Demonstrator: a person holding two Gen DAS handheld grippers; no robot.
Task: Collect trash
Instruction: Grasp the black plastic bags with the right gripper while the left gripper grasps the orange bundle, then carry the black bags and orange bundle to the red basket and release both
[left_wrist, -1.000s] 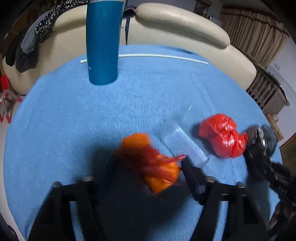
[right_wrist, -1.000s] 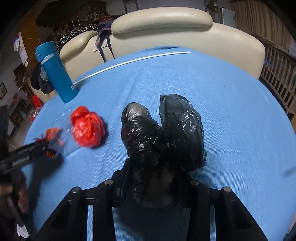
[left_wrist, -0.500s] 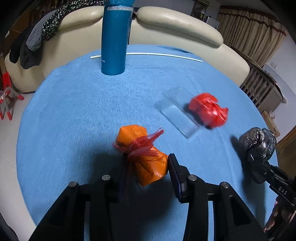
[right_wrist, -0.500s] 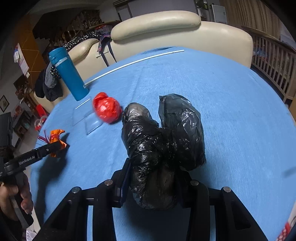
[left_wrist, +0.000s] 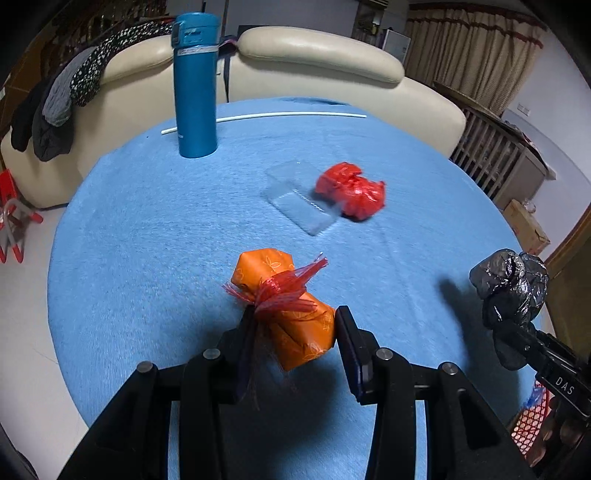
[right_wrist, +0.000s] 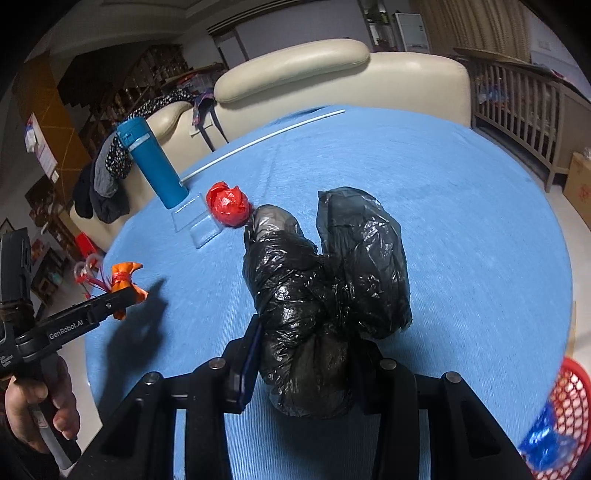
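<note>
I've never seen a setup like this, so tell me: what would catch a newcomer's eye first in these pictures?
Probably the two hand-held grippers, each clamped on rubbish above the blue tablecloth: the left gripper holds an orange wrapped bundle tied with red ribbon, the right gripper a crumpled black plastic bag. Farther back lie a red plastic wad beside a clear plastic piece, and a tall blue flask stands upright.

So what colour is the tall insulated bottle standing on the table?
Teal blue tall insulated bottle; clearest in the left wrist view.

We see the red mesh plastic basket (right_wrist: 569, 402) cut off at the frame's edge; the crumpled red plastic bag (left_wrist: 351, 190) and clear plastic tray (left_wrist: 301, 205) look motion-blurred.
</note>
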